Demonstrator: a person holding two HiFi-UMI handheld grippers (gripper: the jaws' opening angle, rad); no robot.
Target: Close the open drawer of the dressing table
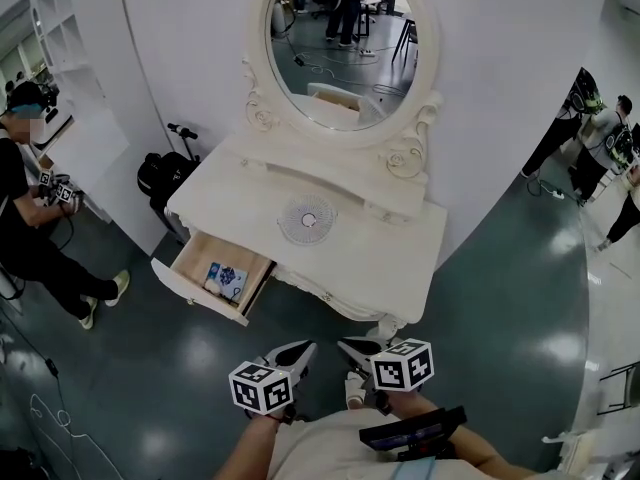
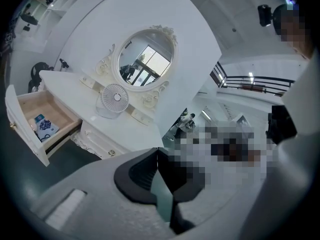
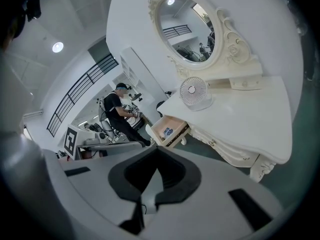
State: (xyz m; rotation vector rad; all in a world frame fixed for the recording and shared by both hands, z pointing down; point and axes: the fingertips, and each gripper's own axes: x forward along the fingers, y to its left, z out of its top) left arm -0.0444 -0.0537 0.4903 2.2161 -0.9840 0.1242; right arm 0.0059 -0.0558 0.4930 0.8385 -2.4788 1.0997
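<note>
Nearest you, your left gripper [image 1: 301,349] and right gripper [image 1: 352,347] hang side by side at your waist. Both have their jaws pressed together on nothing, which I judge suits a push, since no grasp is needed. Both are well apart from the table [image 1: 400,258]. Beyond, to your left, the drawer [image 1: 200,296] juts out under the table's left end, with a blue pack [image 1: 225,276] lying inside. Its front panel faces you, ready to be pushed. Farther back stand a fan [image 1: 307,218] and the mirror [image 1: 340,48].
</note>
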